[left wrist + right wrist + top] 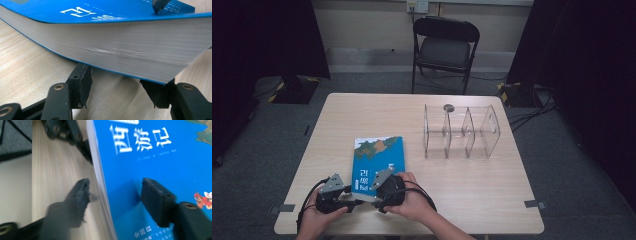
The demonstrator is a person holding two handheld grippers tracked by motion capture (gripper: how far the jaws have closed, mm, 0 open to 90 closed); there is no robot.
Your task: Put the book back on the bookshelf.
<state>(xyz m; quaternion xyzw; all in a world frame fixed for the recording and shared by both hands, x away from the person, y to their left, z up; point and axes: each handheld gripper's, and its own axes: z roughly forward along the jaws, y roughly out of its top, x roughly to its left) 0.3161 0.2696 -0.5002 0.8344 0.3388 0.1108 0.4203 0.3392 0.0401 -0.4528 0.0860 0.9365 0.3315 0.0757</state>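
At the table's near edge lies a thick blue book (378, 162), stiff and probably heavy, its corner lifted on the left gripper (117, 92)'s parted jaws, while the right gripper (115, 195)'s jaws straddle its edge, not yet clamped.

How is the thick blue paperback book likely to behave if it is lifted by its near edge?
The thick blue paperback book is probably heavy for its size: its page block looks deep. Its soft, glossy cover may flex and slip. Lying flat on the wooden table, it seems unlikely to tip.
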